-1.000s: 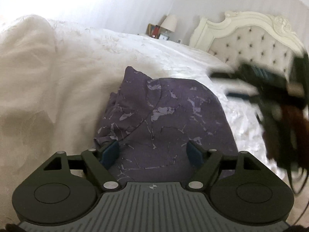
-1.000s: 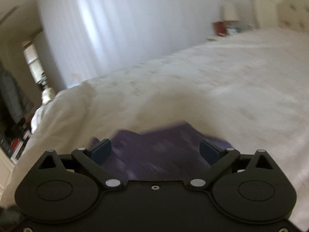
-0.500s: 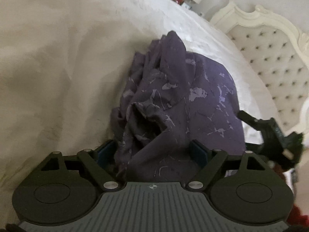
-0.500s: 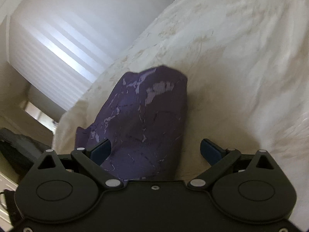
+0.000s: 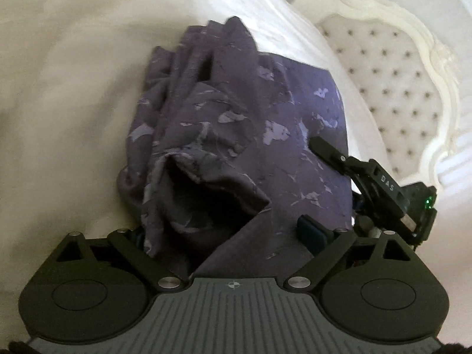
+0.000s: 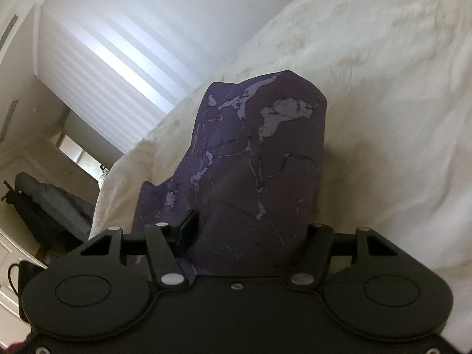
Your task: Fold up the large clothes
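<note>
Purple marbled garment (image 5: pixel 236 135) is on the bed (image 5: pixel 65 94), roughly mid-frame in the left wrist view, headboard (image 5: pixel 392 88) at 2 o'clock.

Left hand-held gripper (image 5: pixel 227 233): jaws wide apart, cloth bunched up between them, no pinch visible. Looks like it's straddling the fabric, not gripping.

Right hand-held gripper (image 6: pixel 247 230): left pad pressed against the cloth, right pad hidden behind it. Jaws look drawn in around a fold of the garment (image 6: pixel 259 159), likely pinching it; can't confirm contact on the far side.

Progress, my read: partway. Right half lies flat and smooth, so at least one fold seems in. Left side, 9 to 11 o'clock, is a crumpled heap with an open pocket. Left to do: flatten it, fold over, square the edges.
</note>
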A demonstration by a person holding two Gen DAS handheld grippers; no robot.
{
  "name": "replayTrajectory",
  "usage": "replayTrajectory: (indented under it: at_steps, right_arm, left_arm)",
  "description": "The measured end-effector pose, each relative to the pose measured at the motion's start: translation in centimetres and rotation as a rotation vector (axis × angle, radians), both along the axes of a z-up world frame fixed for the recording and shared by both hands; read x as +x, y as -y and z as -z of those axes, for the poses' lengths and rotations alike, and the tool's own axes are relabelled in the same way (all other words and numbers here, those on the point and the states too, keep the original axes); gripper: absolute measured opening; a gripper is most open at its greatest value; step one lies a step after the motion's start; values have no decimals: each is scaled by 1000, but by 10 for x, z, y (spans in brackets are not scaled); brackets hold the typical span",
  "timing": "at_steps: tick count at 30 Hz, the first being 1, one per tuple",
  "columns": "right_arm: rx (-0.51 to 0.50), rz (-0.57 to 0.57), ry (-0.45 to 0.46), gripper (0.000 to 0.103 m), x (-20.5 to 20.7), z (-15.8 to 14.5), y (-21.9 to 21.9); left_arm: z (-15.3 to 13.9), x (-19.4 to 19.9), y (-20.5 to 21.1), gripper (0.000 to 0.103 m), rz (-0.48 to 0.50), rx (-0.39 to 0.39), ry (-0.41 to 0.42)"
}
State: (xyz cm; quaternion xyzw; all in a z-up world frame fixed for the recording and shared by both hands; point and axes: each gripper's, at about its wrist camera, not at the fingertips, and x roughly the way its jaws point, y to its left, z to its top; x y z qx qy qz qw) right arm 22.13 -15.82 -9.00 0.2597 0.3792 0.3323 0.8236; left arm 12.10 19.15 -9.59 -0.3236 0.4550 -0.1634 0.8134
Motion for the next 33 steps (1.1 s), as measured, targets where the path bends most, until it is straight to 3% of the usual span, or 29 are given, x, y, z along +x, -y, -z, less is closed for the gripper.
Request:
replayTrajectory:
  at_steps: [5, 8, 11, 15, 19, 20, 22, 25, 31, 33]
  right_arm:
    - [-89, 73, 48, 66, 5, -21, 47]
    - [-148, 154, 71, 66, 13, -35, 92]
    - [-223, 234, 101, 66, 23, -50, 133]
    - [-305, 339, 121, 71, 34, -65, 175]
    - [-437, 450, 54, 88, 37, -49, 190]
    - [-474, 477, 31, 91, 34, -41, 190]
    - [-471, 527, 19, 97, 22, -29, 191]
    - [-416, 582, 22, 100, 3, -28, 197]
    - [-461, 636, 175, 102, -57, -61, 185]
    - [-491, 615, 226, 102, -52, -70, 171]
  left_arm:
    - [-12, 43, 68, 94, 133, 24, 45]
    - [-14, 80, 117, 94, 204, -2, 76]
    - [-14, 119, 168, 94, 262, -36, 94]
    - [-11, 155, 221, 92, 306, -15, 125]
    - [15, 159, 233, 93, 253, 103, 97]
    - [23, 156, 229, 93, 247, 91, 109]
    - [29, 147, 221, 93, 244, 70, 137]
    - [23, 142, 216, 93, 253, 104, 160]
    - [-5, 116, 206, 92, 206, 231, 271]
    - [-11, 102, 202, 92, 180, 274, 319]
